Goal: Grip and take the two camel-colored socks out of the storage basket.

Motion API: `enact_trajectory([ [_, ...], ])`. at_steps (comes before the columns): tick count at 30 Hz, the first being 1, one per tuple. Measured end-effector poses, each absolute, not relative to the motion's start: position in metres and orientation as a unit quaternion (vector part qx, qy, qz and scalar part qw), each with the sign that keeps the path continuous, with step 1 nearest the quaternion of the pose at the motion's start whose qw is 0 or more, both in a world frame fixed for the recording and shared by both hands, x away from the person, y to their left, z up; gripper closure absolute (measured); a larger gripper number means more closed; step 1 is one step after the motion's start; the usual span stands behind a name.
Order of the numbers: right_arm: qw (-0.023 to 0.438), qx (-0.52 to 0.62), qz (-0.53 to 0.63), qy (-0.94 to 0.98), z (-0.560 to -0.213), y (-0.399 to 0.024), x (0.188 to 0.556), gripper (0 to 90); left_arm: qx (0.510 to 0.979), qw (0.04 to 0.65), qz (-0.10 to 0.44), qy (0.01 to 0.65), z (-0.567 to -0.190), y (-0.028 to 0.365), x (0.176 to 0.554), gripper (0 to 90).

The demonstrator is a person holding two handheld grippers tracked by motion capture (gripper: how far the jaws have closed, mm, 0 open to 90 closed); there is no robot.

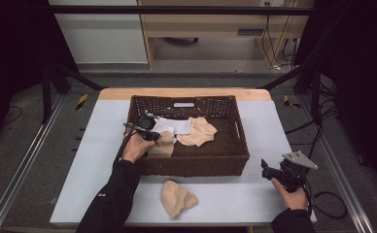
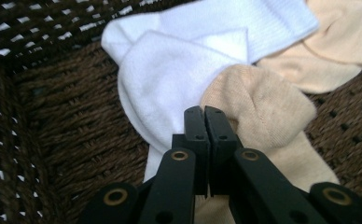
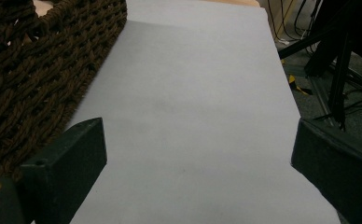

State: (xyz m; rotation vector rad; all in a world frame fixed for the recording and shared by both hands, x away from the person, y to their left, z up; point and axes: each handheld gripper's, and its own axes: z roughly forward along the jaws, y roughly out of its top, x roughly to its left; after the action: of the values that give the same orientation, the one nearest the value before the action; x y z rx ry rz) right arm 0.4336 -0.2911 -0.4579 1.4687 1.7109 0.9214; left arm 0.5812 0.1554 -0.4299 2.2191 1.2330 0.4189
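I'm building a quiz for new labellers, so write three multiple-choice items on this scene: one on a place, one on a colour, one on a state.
1. Where does the loose sock lie?
A. on the table, in front of the basket
B. on the floor
C. draped over the basket's far rim

2. What colours are the socks inside the basket?
A. red and black
B. white and beige
C. all blue

3. How do the jaws of the right hand-held gripper stand?
A. shut on a sock
B. shut on the basket's rim
C. wide apart with nothing between them

Answers:
1. A: the high view shows it on the mat on the person's side of the basket.
2. B: the left gripper view shows a white sock touching a beige sock.
3. C: the right gripper view shows bare table between the two jaws.
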Motion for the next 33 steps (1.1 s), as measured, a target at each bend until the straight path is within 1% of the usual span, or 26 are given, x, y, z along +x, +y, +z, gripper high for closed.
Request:
enact_trajectory([
  [6,0.346,0.567,0.356,0.658,-0.458,-0.291,0.433,3.6,0.807,0.339,0.168,0.454,-0.421,0.159,0.576,88.6],
  [10,0.348,0.565,0.355,0.658,-0.458,-0.292,0.433,3.7,0.798,0.367,0.175,0.445,-0.417,0.160,0.573,88.6],
  [14,0.347,0.567,0.355,0.658,-0.458,-0.291,0.433,3.7,0.804,0.360,0.169,0.442,-0.419,0.160,0.575,88.4],
  [17,0.346,0.566,0.355,0.658,-0.458,-0.291,0.433,3.6,0.813,0.341,0.163,0.443,-0.423,0.158,0.578,86.9],
  [18,0.346,0.566,0.355,0.659,-0.458,-0.291,0.434,3.6,0.812,0.343,0.169,0.441,-0.423,0.158,0.578,84.4],
  [21,0.346,0.566,0.355,0.659,-0.458,-0.290,0.434,3.6,0.812,0.347,0.171,0.438,-0.426,0.157,0.580,70.2],
  [24,0.346,0.566,0.356,0.658,-0.458,-0.291,0.434,3.6,0.813,0.359,0.183,0.421,-0.429,0.154,0.583,46.6],
  [25,0.346,0.566,0.356,0.658,-0.458,-0.291,0.434,3.6,0.815,0.360,0.183,0.416,-0.431,0.152,0.583,40.1],
  [27,0.345,0.567,0.356,0.658,-0.458,-0.291,0.434,3.6,0.825,0.345,0.184,0.407,-0.433,0.149,0.584,35.5],
  [29,0.344,0.567,0.356,0.658,-0.458,-0.290,0.434,3.6,0.834,0.337,0.177,0.401,-0.435,0.147,0.584,35.0],
  [30,0.344,0.567,0.356,0.659,-0.458,-0.290,0.434,3.7,0.837,0.332,0.173,0.399,-0.435,0.146,0.584,36.2],
  [31,0.344,0.567,0.355,0.659,-0.458,-0.290,0.434,3.7,0.838,0.328,0.168,0.401,-0.436,0.145,0.584,39.5],
  [33,0.345,0.566,0.355,0.659,-0.458,-0.290,0.434,3.7,0.842,0.320,0.153,0.407,-0.437,0.145,0.583,50.7],
])
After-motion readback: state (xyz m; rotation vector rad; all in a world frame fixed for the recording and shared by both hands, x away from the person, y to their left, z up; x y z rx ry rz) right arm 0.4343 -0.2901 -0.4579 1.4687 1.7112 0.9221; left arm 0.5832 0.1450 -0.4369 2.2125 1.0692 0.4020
